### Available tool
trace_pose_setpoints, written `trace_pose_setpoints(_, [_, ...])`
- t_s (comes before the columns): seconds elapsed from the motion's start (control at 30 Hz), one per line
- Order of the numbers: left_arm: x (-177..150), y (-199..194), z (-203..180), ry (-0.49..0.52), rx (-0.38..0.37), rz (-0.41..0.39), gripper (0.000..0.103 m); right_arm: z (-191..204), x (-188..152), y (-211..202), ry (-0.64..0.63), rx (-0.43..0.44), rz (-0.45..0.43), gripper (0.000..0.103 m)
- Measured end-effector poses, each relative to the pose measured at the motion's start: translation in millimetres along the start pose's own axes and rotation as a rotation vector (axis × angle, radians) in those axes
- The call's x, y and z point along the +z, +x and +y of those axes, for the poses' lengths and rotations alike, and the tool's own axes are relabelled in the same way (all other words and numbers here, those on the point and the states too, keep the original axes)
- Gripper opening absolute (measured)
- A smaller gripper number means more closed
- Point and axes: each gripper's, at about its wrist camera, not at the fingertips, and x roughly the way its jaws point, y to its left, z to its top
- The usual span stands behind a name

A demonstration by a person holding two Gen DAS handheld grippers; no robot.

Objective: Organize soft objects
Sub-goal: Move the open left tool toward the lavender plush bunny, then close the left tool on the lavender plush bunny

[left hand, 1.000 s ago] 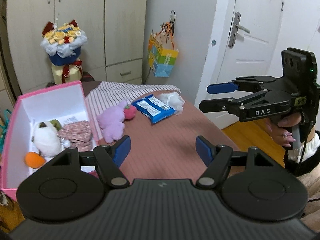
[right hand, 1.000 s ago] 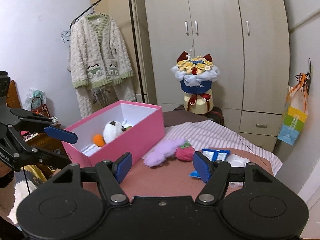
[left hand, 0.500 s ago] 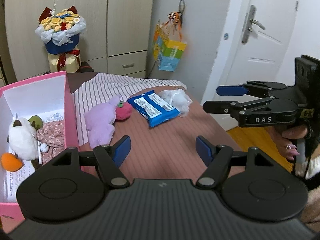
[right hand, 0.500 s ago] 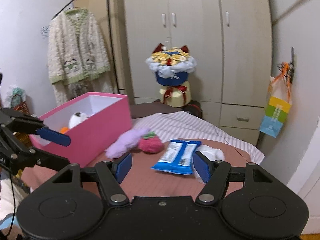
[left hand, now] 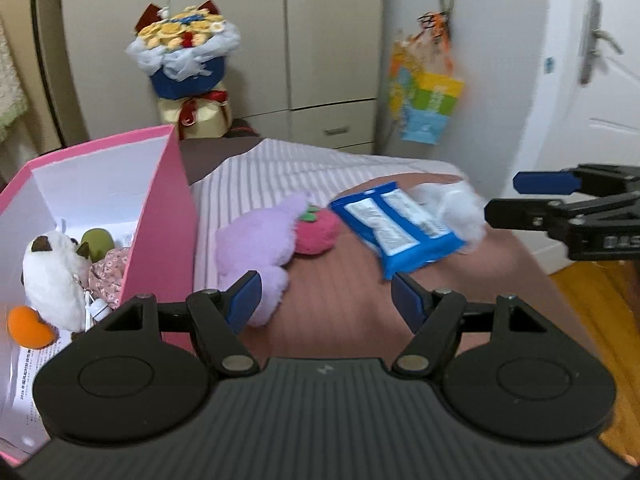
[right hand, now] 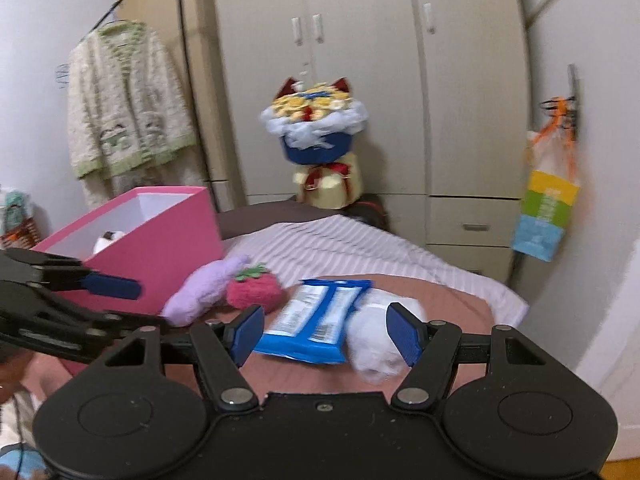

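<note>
1. Two grippers, both empty: left gripper (left hand: 326, 294) fingers wide apart, touching nothing; right gripper (right hand: 326, 334) likewise spread, nothing between the pads.
2. Right fingers frame the blue pack (right hand: 316, 322) and white fluff (right hand: 378, 336) just ahead, likely lining up a grab.
3. Left gripper hovers over the bed (left hand: 340, 304), purple plush (left hand: 256, 244) at its 11 o'clock, touching the strawberry (left hand: 318, 230).
4. Pink box (left hand: 160, 224) at 9 o'clock from the left gripper already holds a white plush (left hand: 54, 276), orange toy (left hand: 28, 326) and floral cloth (left hand: 110, 272); loose items probably go there next.
5. Frames blurred by motion.
</note>
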Motion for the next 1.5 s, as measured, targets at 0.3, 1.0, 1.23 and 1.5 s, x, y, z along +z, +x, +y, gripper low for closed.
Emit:
trace_pose_setpoints(0.3, [-11.4,36.7,-4.0,0.007,0.157,-0.01,0.07,18.8,36.6,66.5,0.005,0.219,0.113,0.072])
trace_pose_setpoints(1.0, [-25.0,49.0,4.1,-0.1,0.289,-0.074,0.043,56.7,83.2,207.8,-0.212,0.502,0.415,0.064])
trace_pose_setpoints(1.23, [-27.4,46.9,7.3,-0.124,0.281,-0.078,0.038,53.0,84.4,220.9,-0.182,0.577,0.458,0.068])
trace_pose_setpoints(1.5, [-26.8,46.9,11.8,-0.136,0.264,-0.078,0.038,60.0,76.1,206.9,-0.177,0.575,0.426,0.049])
